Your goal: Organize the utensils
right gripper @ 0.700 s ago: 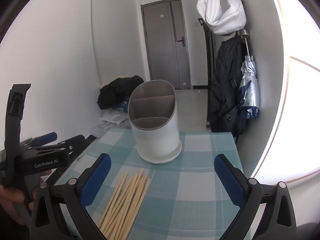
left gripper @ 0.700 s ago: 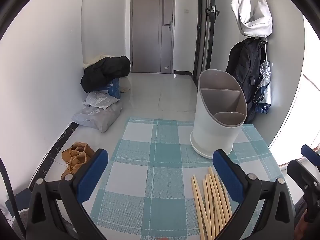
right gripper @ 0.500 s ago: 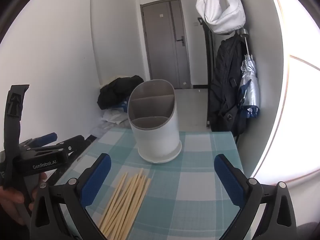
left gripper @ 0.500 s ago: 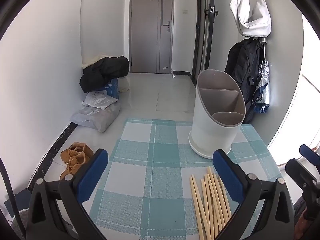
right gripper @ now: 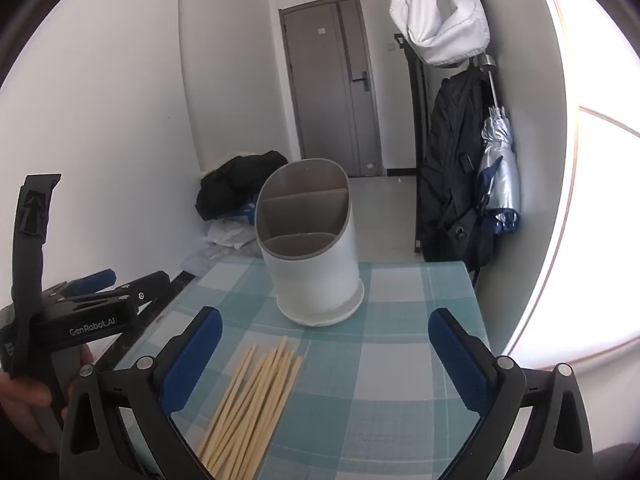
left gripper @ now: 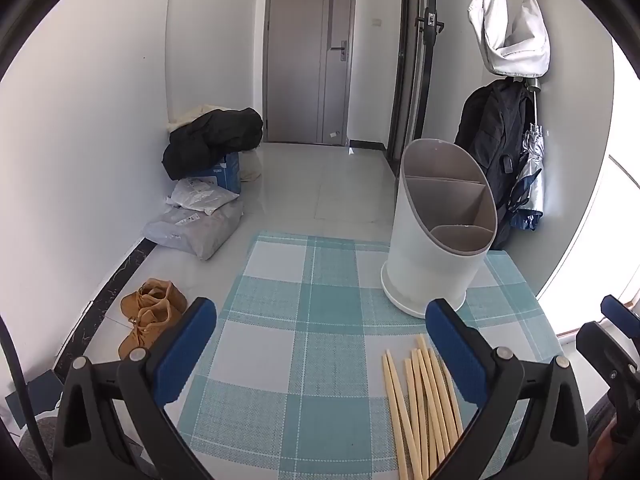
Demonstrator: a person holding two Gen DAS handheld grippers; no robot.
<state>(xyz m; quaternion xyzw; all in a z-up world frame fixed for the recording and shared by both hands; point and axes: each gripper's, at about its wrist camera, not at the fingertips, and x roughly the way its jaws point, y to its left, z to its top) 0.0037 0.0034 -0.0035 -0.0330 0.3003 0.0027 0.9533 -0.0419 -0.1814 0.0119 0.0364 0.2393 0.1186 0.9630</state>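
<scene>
A white utensil holder [left gripper: 436, 240] with three grey empty compartments stands at the far right of the checked tablecloth [left gripper: 304, 320]; it also shows in the right wrist view [right gripper: 312, 256]. Several pale wooden chopsticks [left gripper: 420, 400] lie in a loose bundle in front of it [right gripper: 252, 400]. My left gripper [left gripper: 320, 344] hangs open over the cloth, its right finger just above the chopsticks' tips. My right gripper [right gripper: 324, 348] is open too, above the cloth with the bundle under its left finger. Nothing is between either pair of fingers.
The table's right edge runs close to a wall with hanging coats and a folded umbrella [right gripper: 496, 176]. On the floor to the left lie brown shoes [left gripper: 148, 316], bags and a dark jacket [left gripper: 212, 140]. A hand holds the left gripper's body [right gripper: 80, 320].
The left wrist view has slid slightly, so the holder and chopsticks sit a little lower and further left. The right gripper's view is unchanged. Both stay open.
</scene>
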